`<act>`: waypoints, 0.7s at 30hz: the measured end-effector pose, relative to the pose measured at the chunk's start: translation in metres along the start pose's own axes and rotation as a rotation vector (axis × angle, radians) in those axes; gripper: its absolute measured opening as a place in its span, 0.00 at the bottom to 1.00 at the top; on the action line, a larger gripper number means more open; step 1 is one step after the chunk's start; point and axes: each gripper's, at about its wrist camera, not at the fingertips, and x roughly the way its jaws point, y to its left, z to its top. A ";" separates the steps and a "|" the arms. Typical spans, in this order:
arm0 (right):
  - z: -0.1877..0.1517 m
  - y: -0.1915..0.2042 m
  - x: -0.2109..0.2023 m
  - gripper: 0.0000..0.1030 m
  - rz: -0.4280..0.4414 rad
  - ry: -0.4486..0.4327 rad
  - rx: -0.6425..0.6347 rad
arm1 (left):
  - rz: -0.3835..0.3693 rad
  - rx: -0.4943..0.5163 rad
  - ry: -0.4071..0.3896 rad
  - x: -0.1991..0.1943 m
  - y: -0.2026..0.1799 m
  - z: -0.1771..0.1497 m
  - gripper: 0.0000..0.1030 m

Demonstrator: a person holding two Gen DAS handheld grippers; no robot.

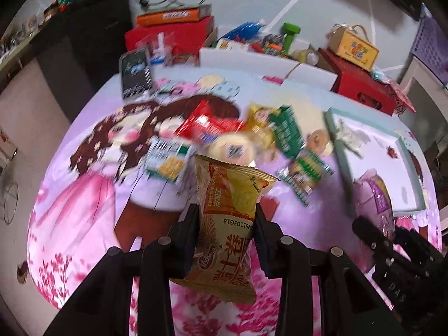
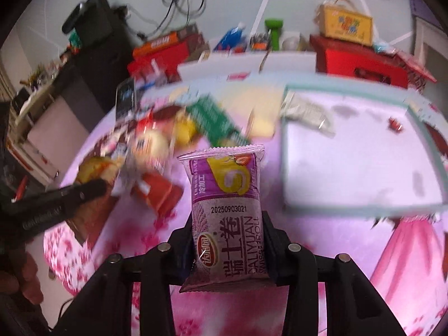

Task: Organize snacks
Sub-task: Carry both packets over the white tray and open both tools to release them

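My left gripper is shut on a yellow Swiss-roll packet and holds it above the pink cloth. My right gripper is shut on a purple Swiss-roll packet; it also shows at the right of the left wrist view. A heap of loose snack packets lies in the middle of the table, red, green and yellow ones among them. A white tray with a pale green rim lies to the right of the heap, with a pale wrapper in its far corner.
Red boxes, a yellow carton, an orange box, a green bottle and a black device crowd the table's far edge. A dark cabinet stands at the back left. The left gripper's body shows at the left of the right wrist view.
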 end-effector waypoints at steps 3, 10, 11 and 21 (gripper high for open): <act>0.016 -0.016 -0.003 0.42 -0.046 -0.036 0.035 | -0.027 0.040 -0.033 -0.002 -0.019 0.014 0.37; 0.046 -0.072 -0.001 0.42 -0.172 -0.098 0.148 | -0.144 0.155 -0.075 0.011 -0.083 0.045 0.37; 0.049 -0.081 -0.001 0.42 -0.187 -0.106 0.168 | -0.161 0.174 -0.078 0.015 -0.094 0.049 0.37; 0.067 -0.171 -0.005 0.42 -0.355 -0.177 0.304 | -0.269 0.341 -0.065 0.057 -0.196 0.063 0.37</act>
